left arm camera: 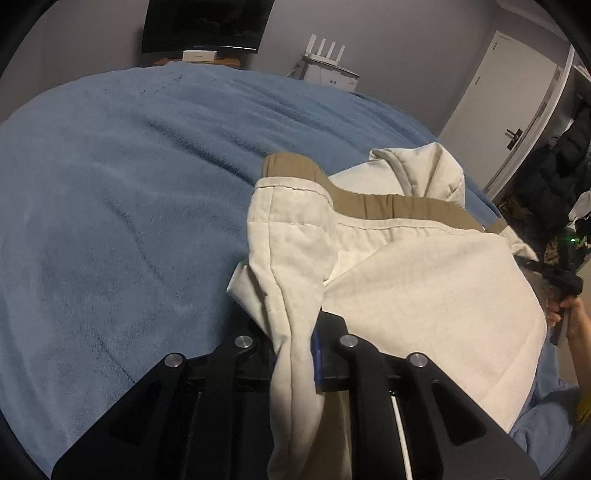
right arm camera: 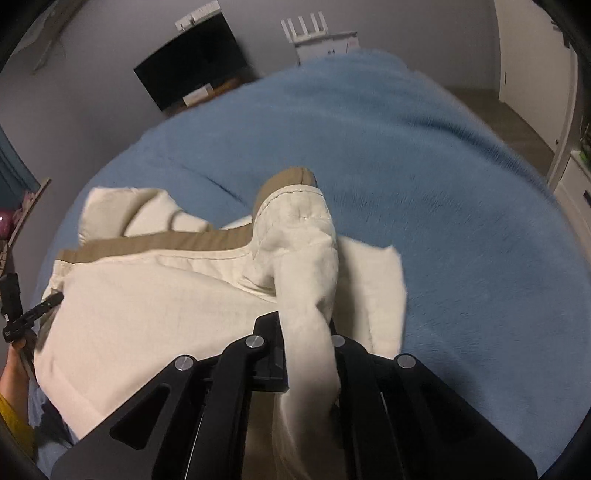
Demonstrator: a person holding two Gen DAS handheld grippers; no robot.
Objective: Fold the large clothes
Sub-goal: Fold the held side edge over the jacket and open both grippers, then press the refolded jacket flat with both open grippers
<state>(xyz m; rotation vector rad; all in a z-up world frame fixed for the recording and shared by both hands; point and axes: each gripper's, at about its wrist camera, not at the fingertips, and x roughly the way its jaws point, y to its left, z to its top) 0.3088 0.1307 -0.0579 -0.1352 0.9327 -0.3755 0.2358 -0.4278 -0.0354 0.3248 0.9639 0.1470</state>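
A cream garment with a tan lining band (left arm camera: 399, 280) lies bunched on the blue blanket, hanging partly over the near edge. My left gripper (left arm camera: 295, 354) is shut on a cream fold at its left end. My right gripper (right arm camera: 308, 350) is shut on a cream fold (right arm camera: 306, 258) at the garment's right end. Both pinched folds rise up between the fingers, and the cloth stretches between the two grippers. The right gripper also shows at the right edge of the left wrist view (left arm camera: 561, 284), the left gripper at the left edge of the right wrist view (right arm camera: 22, 321).
The blue fleece blanket (left arm camera: 129, 203) covers the bed and spreads wide beyond the garment (right arm camera: 461, 221). A dark monitor (left arm camera: 207, 26), a white router on a cabinet (left arm camera: 328, 62) and a white door (left arm camera: 509, 103) stand along the far wall. Dark clothes hang at the right (left arm camera: 561, 177).
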